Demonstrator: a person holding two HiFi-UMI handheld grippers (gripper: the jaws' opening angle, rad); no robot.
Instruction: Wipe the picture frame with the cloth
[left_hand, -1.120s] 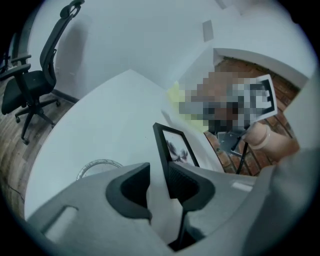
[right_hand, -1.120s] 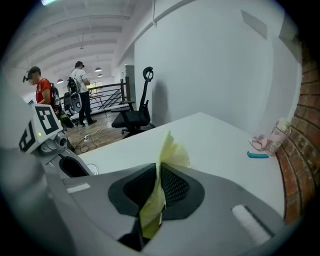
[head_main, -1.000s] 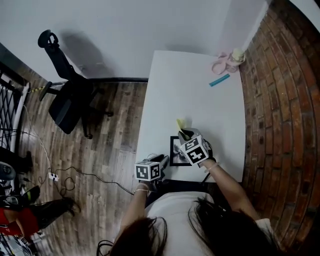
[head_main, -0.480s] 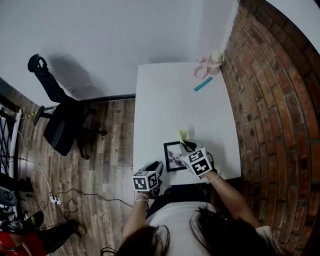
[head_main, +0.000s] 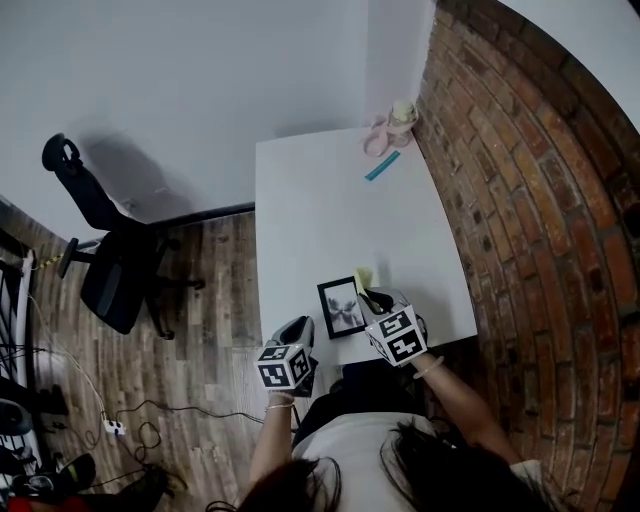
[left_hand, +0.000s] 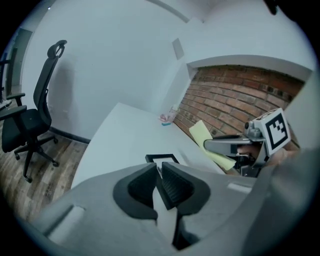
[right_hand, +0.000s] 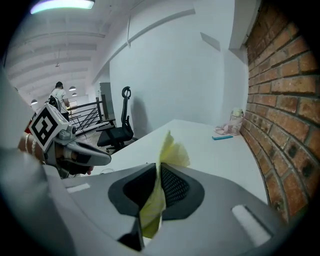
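Right gripper (right_hand: 158, 175) is clamped on the yellow cloth (right_hand: 171, 150), at the picture frame's (head_main: 341, 307) far right corner; contact unclear. The frame lies near the table's (head_main: 330, 200) near edge, between the grippers. Left gripper (left_hand: 159, 170) jaws have just been closing to a slit, nothing in them. Step looks like setup/approach. Next: steady the frame with the left, drag the cloth across the face.

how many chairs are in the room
1: a black office chair on the wood floor left of the table, near the white wall. Others may be out of view.
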